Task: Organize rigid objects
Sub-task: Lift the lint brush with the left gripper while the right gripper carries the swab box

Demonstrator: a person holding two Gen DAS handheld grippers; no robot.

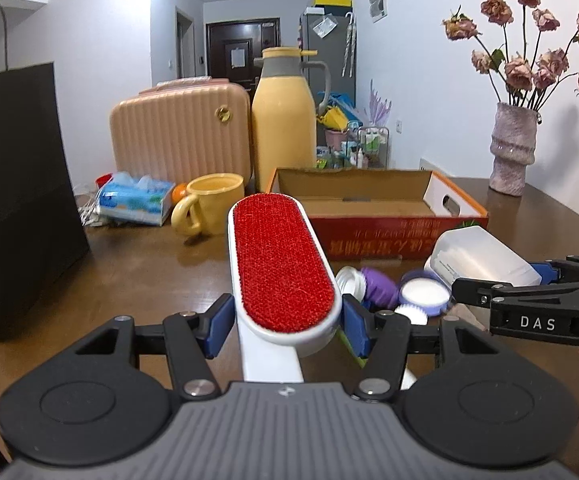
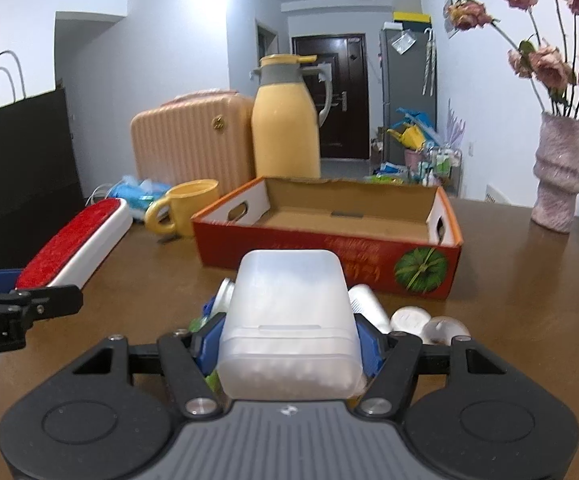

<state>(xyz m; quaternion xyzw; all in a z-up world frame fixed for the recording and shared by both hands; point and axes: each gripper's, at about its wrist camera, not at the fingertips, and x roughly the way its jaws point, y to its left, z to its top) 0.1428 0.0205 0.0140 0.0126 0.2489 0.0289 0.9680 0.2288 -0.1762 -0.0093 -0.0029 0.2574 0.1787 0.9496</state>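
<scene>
Brown tabletop [image 2: 509,300]: I am carrying lint brush [image 1: 281,256] clamped in left gripper [image 1: 285,324], translucent container [image 2: 289,320] clamped in right gripper [image 2: 289,344]; lifting both clear of cardboard box [image 2: 329,248] wall before releasing inside.

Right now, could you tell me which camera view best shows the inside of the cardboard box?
The right wrist view: it shows the cardboard box whole, with floor and both handle cutouts visible, nothing inside. In the left wrist view, the lint brush held by the left gripper covers its near left corner.

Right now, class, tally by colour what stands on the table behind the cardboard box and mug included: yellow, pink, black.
Yellow: 2, the flask and the mug
Pink: 2, the case and the vase
Black: 1, the paper bag
Total: 5
</scene>
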